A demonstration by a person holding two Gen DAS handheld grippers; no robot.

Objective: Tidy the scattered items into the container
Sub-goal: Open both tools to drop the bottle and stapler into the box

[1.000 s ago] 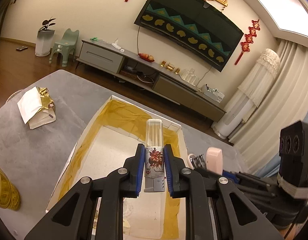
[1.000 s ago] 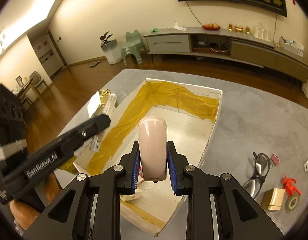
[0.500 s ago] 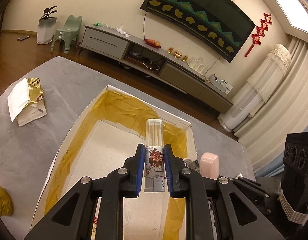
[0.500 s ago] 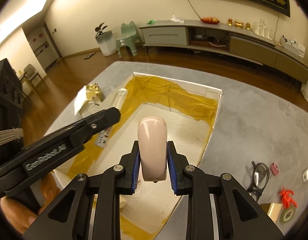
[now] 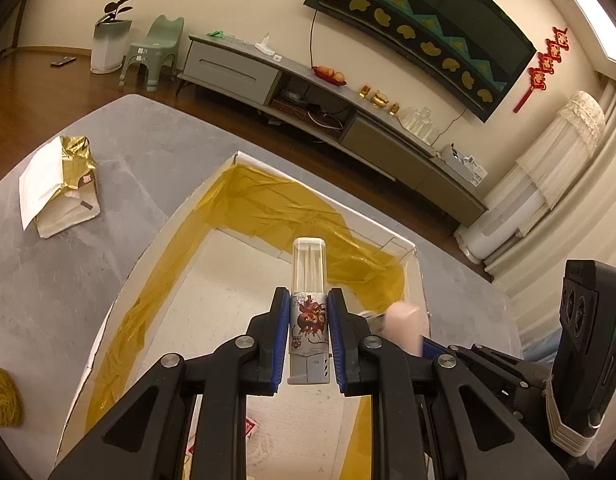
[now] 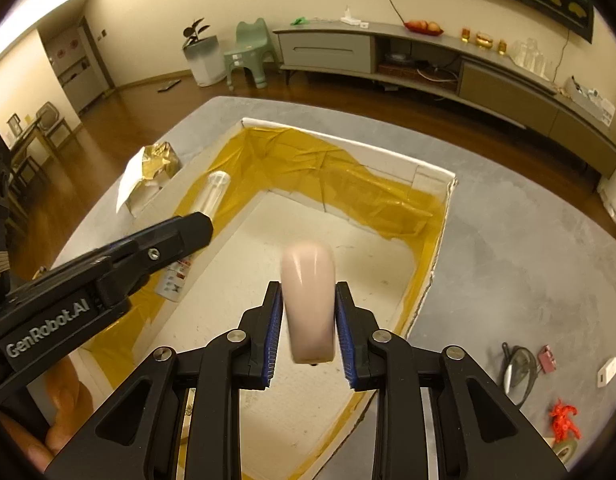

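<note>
Progress looked partial, as far as I could judge: both tools were over the container (image 6: 431,184), a white box lined with yellow tape, and neither item had landed yet. Left tool (image 5: 308,332) was clamped on the clear-topped tube (image 5: 309,320), which stuck straight out toward 12 o'clock over the box floor. Right tool (image 6: 308,320) had its jaws spread a bit, with the pink case (image 6: 308,304) blurred between the pads, so I guessed it was being let go, though I couldn't tell if it still touched them. Still out on the worktop (image 6: 519,264): glasses (image 6: 517,368) and a red figure (image 6: 563,420) at 4 o'clock in the right view, plus a gold packet (image 5: 60,188) at 10 o'clock in the left view.
</note>
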